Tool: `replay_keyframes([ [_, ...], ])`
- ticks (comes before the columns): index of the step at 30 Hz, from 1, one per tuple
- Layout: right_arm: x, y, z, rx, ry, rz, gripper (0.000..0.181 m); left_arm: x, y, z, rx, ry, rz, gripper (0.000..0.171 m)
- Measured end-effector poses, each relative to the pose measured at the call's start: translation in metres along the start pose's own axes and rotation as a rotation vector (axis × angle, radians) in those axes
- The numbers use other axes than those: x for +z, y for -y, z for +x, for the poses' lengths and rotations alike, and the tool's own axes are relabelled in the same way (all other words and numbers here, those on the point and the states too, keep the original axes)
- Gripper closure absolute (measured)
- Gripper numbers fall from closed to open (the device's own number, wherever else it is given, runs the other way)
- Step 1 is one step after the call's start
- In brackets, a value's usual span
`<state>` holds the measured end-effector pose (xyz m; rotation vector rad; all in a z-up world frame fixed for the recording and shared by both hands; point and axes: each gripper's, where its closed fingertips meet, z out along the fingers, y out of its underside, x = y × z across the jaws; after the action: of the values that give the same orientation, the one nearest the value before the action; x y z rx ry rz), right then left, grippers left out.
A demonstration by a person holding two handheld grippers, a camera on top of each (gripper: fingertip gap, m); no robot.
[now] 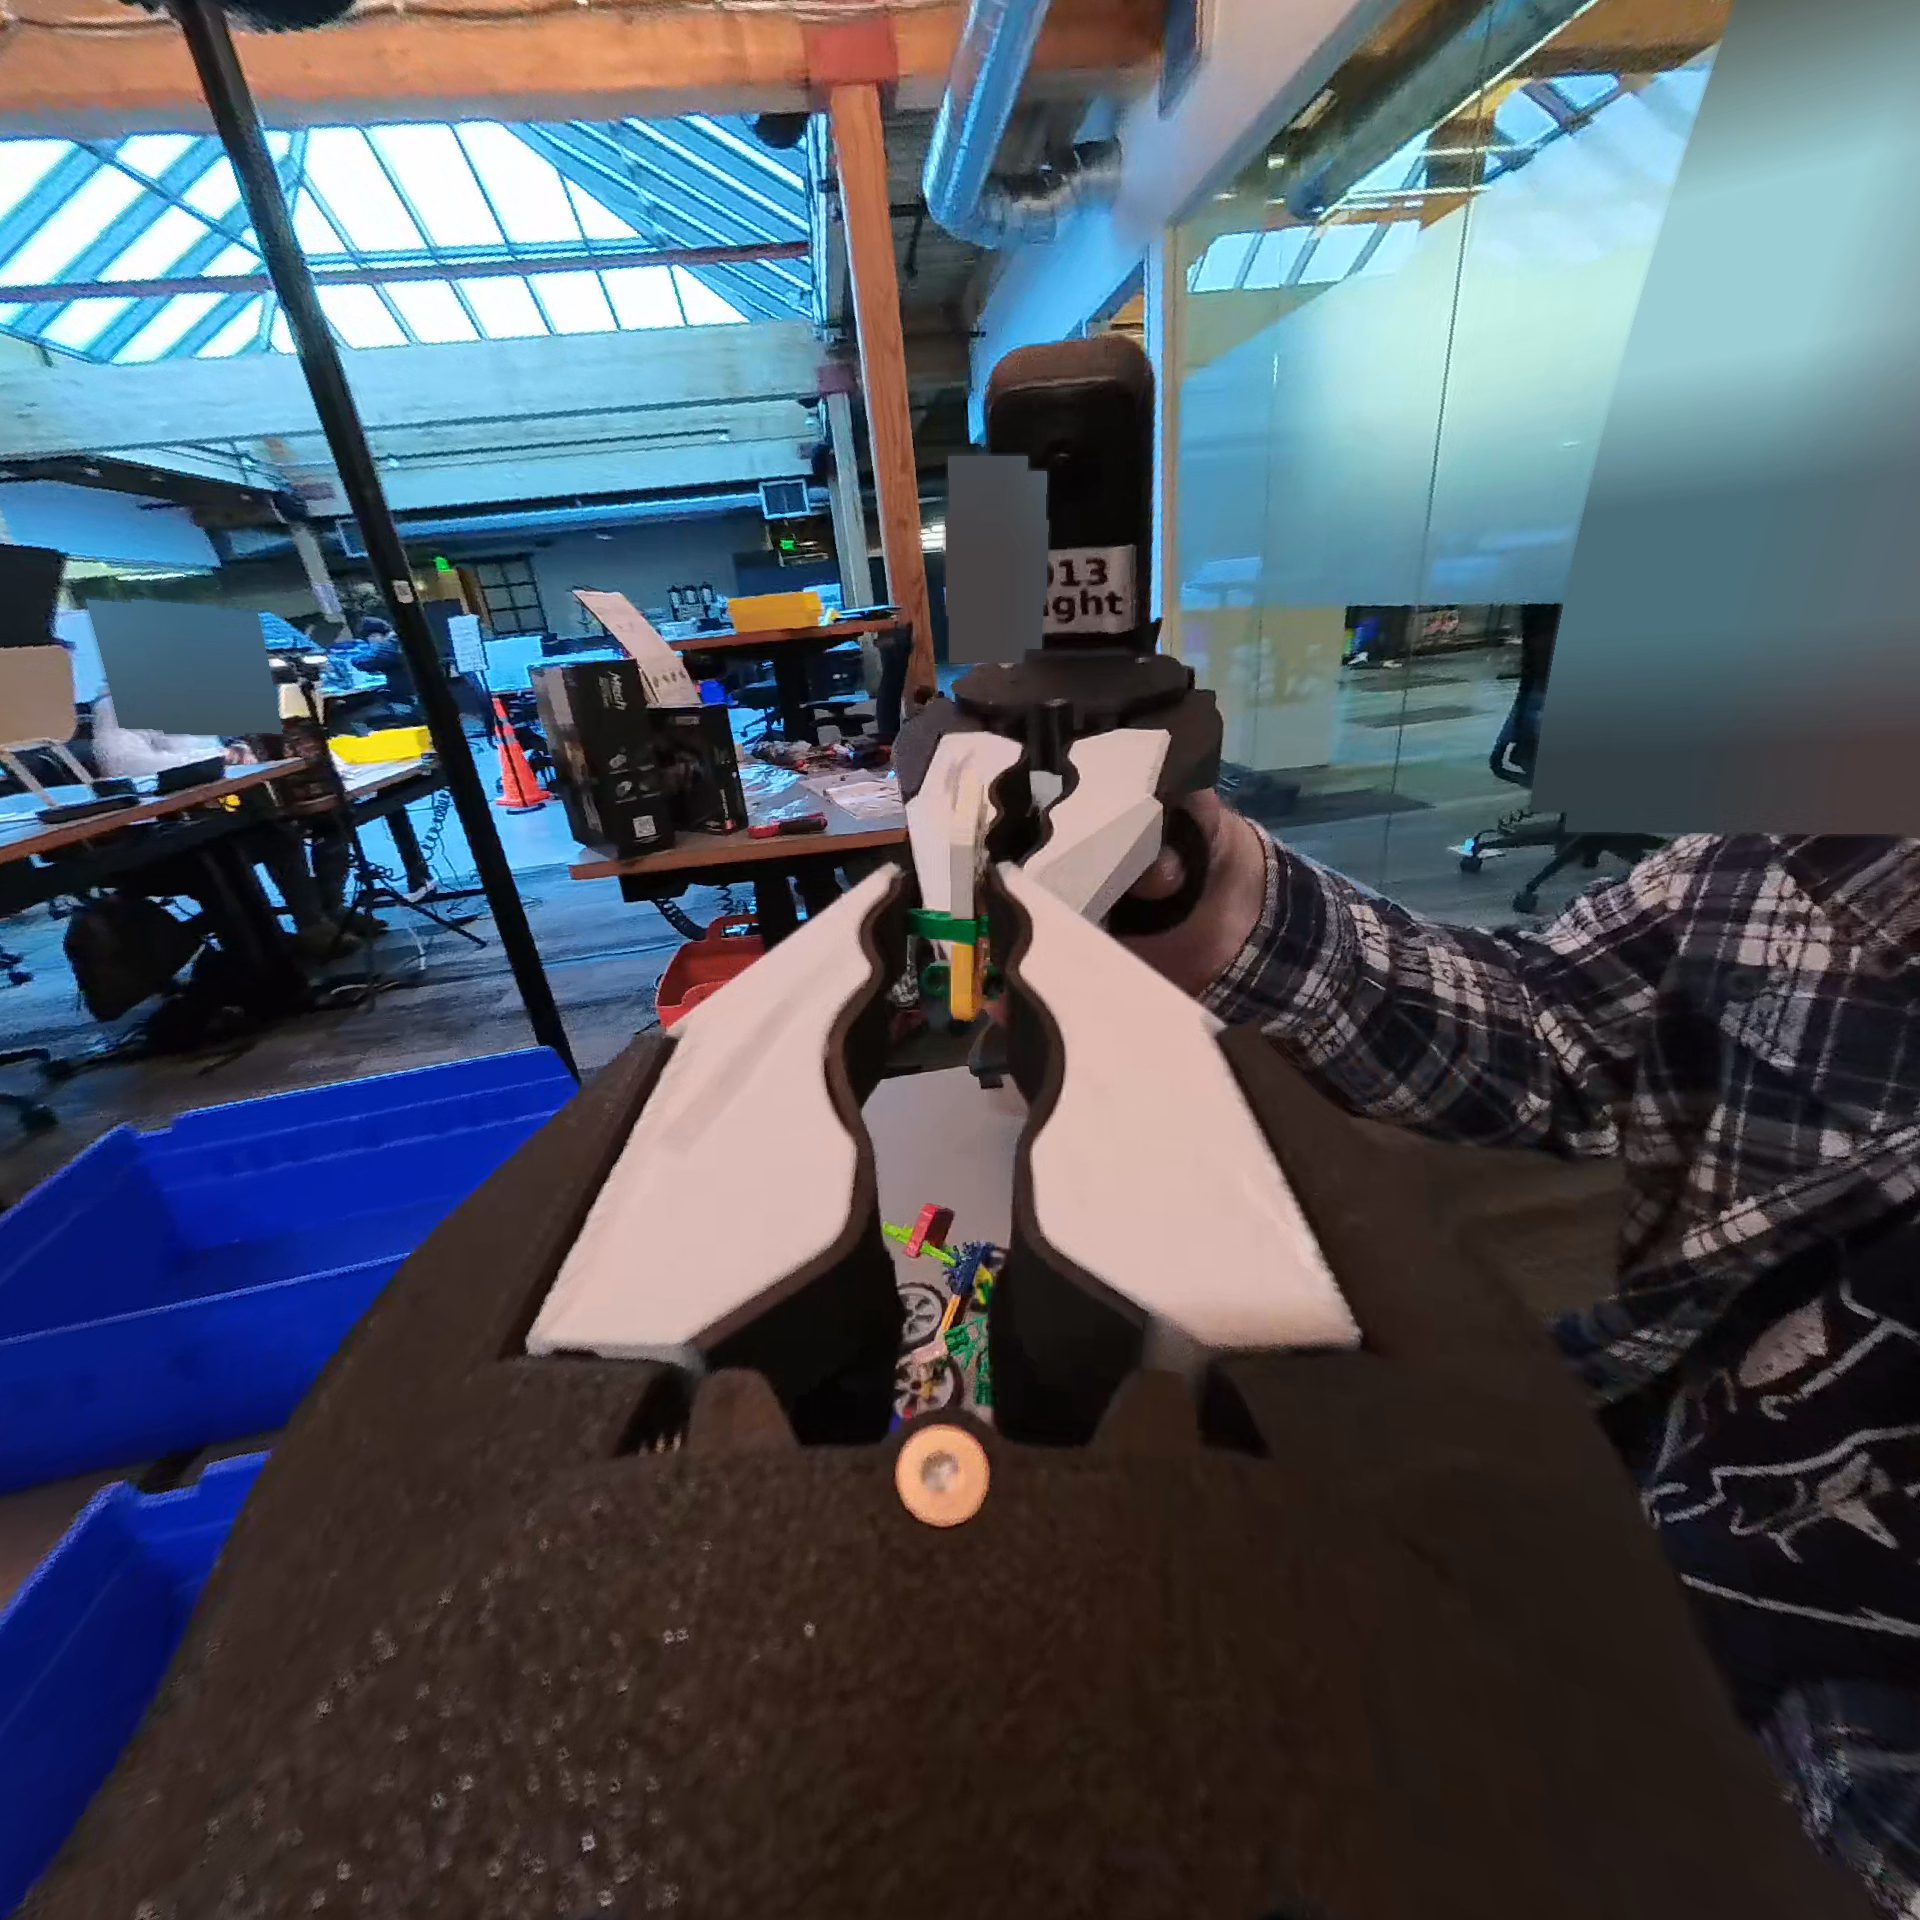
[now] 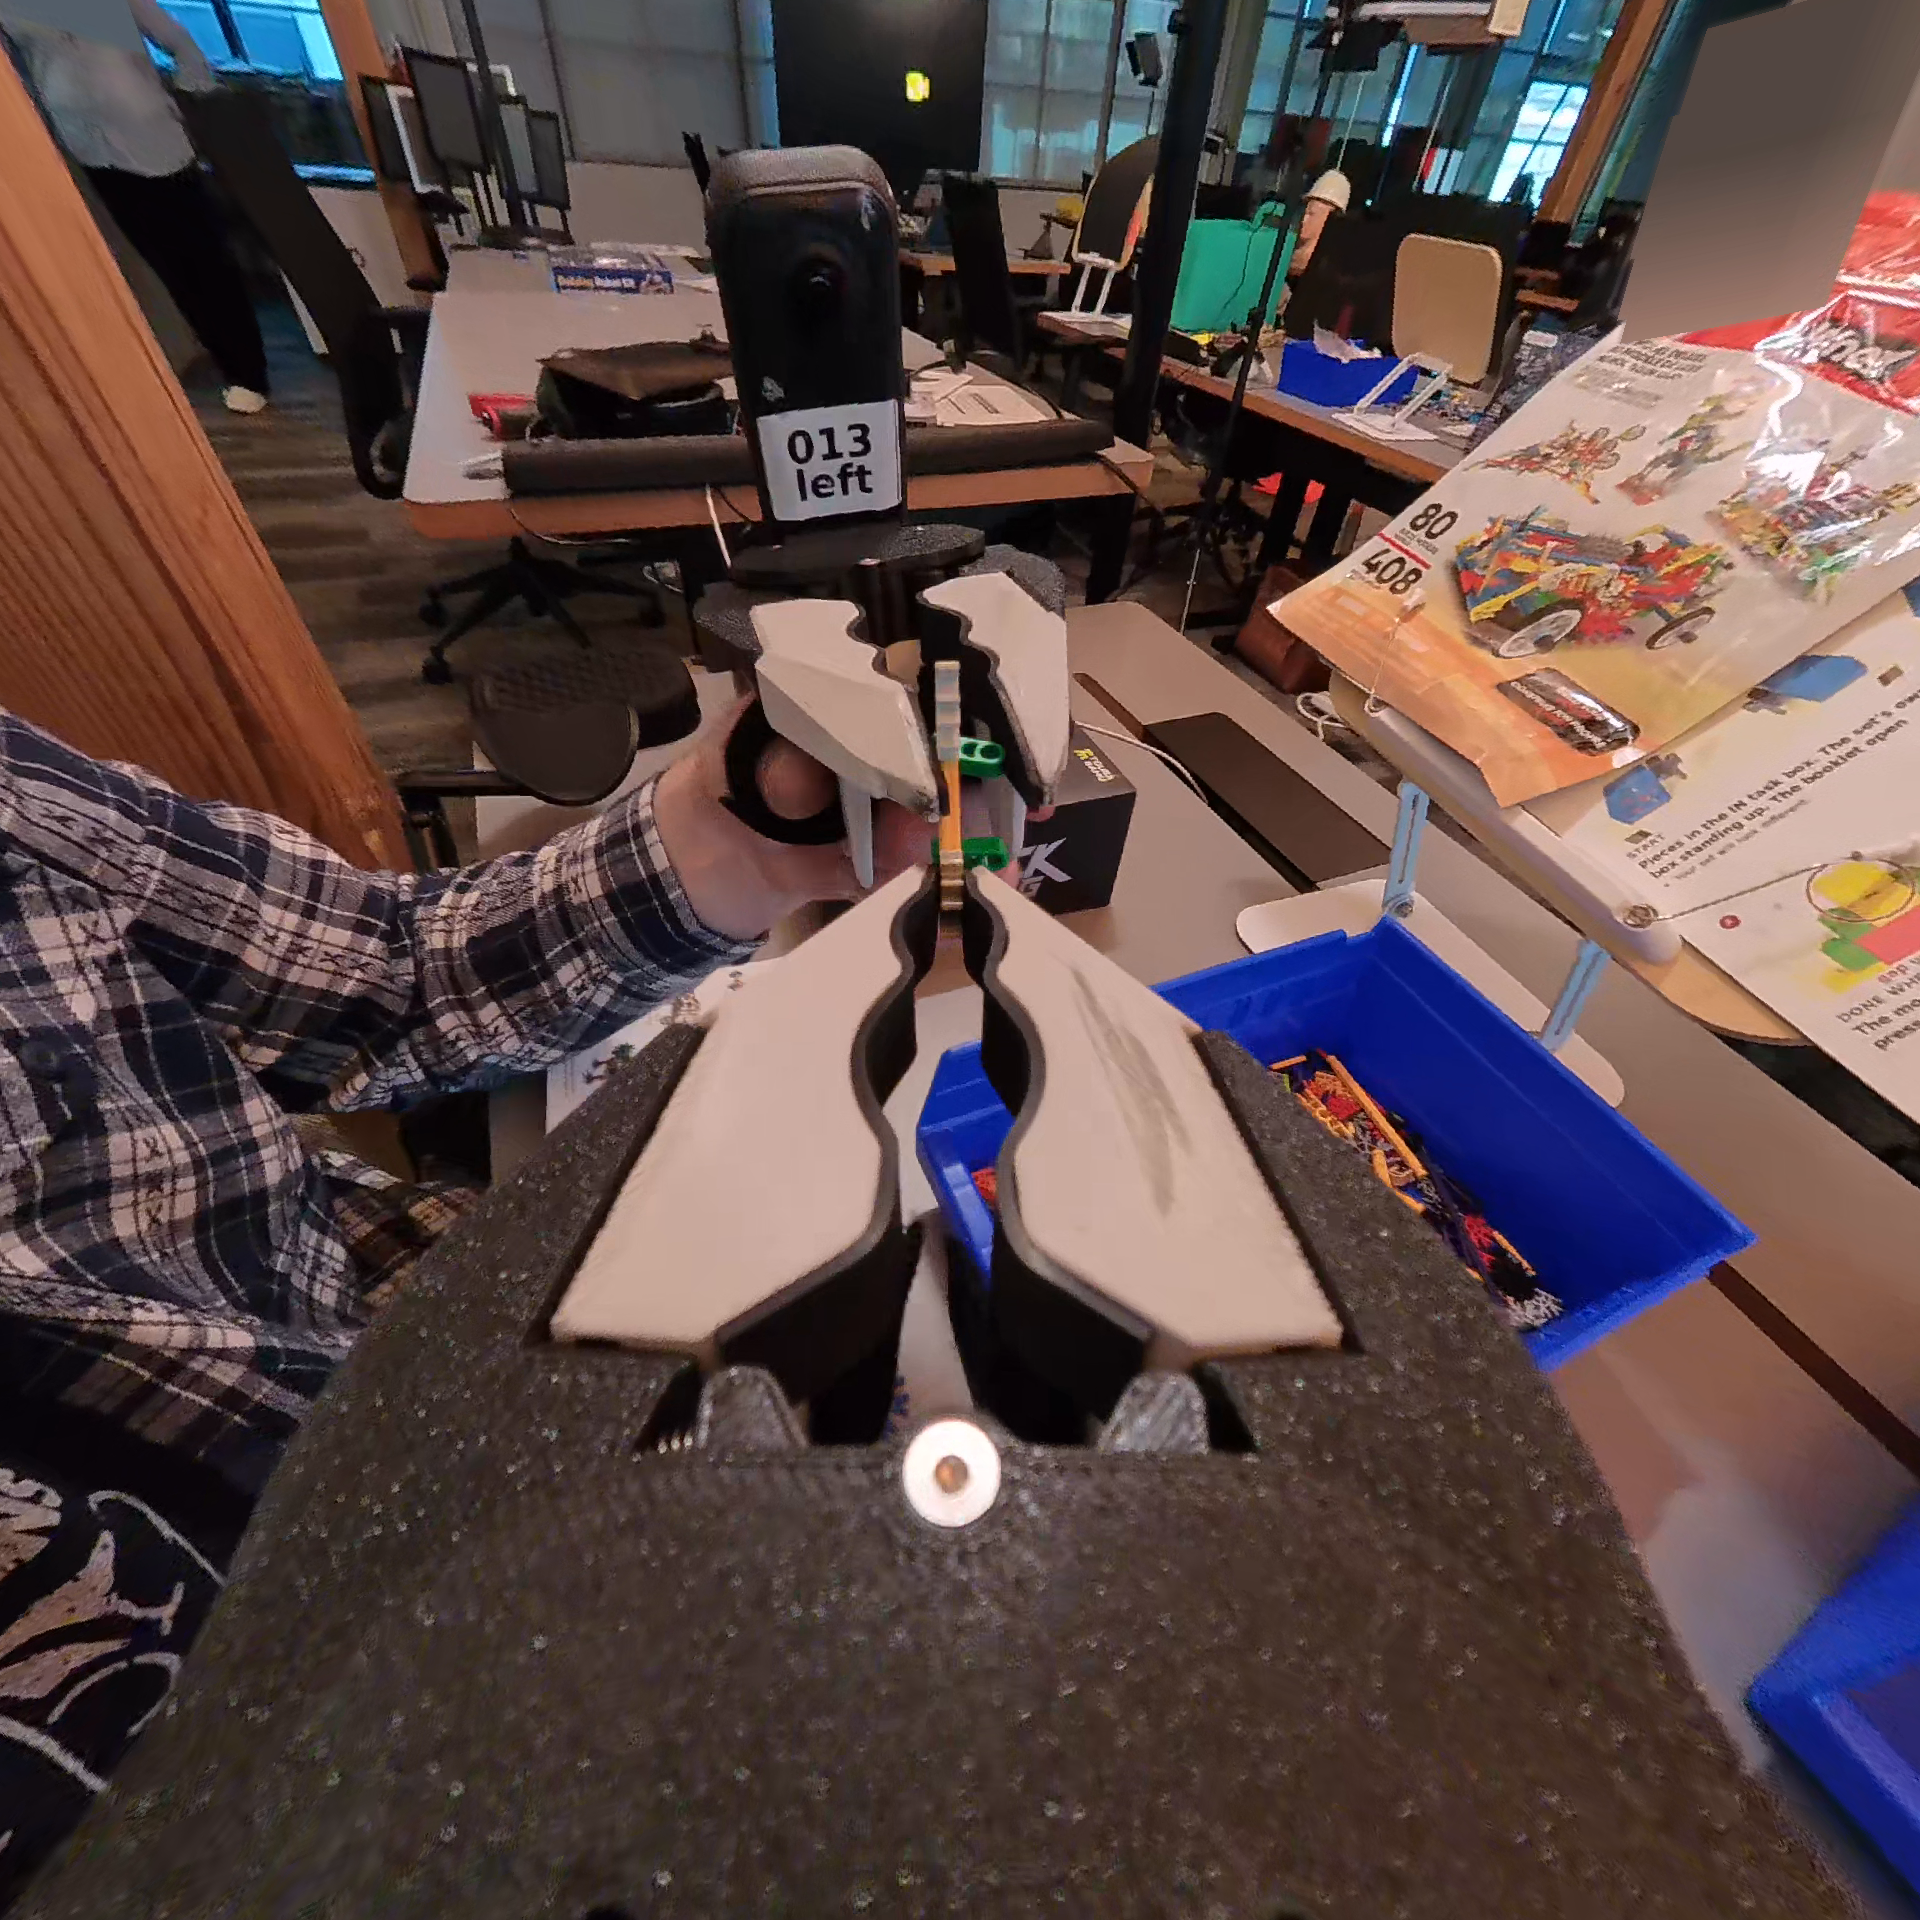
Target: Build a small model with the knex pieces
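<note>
The left gripper (image 1: 948,883) and the right gripper (image 2: 948,883) meet tip to tip in the air, both clamped narrow on one small toy assembly (image 2: 951,774): a yellow rod (image 1: 964,971) with green connectors (image 2: 980,755). Below the left gripper, loose building pieces (image 1: 940,1304) lie on a white table (image 1: 940,1148). A blue bin (image 2: 1538,1132) of more pieces sits beside the right gripper, with an instruction booklet (image 2: 1621,582) propped behind it.

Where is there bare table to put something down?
Bare table shows beyond the black box, beside the dark mat, and a small patch past the loose pieces. Crowded: the blue bin, the booklet stand, and where the left hand-held gripper and right hand-held gripper pinch one toy piece.
</note>
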<state>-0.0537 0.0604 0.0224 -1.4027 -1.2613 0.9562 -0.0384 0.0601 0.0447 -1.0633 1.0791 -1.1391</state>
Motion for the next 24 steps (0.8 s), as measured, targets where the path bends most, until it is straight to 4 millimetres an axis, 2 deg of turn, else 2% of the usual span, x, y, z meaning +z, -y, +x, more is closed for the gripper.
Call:
replay_keyframes([
  [7, -0.001, -0.002, -0.002, -0.051, -0.026, -0.036, 0.178, 0.0, -0.002, 0.003, 0.077, 0.017, -0.034, 0.16],
  [13, -0.004, 0.012, -0.008, -0.081, -0.033, 0.054, 0.169, 0.0, 0.015, 0.005, -0.012, -0.032, 0.136, 0.161],
  [15, -0.006, 0.014, -0.006, -0.11, -0.061, 0.069, 0.178, 0.0, 0.017, 0.008, -0.036, -0.065, 0.166, 0.16],
  [17, -0.007, 0.016, -0.006, -0.119, -0.078, 0.073, 0.178, 0.001, 0.019, 0.008, -0.018, -0.056, 0.176, 0.16],
  [24, -0.01, 0.011, -0.004, -0.177, -0.119, 0.01, 0.179, 0.001, 0.009, 0.008, 0.095, -0.005, 0.063, 0.156],
])
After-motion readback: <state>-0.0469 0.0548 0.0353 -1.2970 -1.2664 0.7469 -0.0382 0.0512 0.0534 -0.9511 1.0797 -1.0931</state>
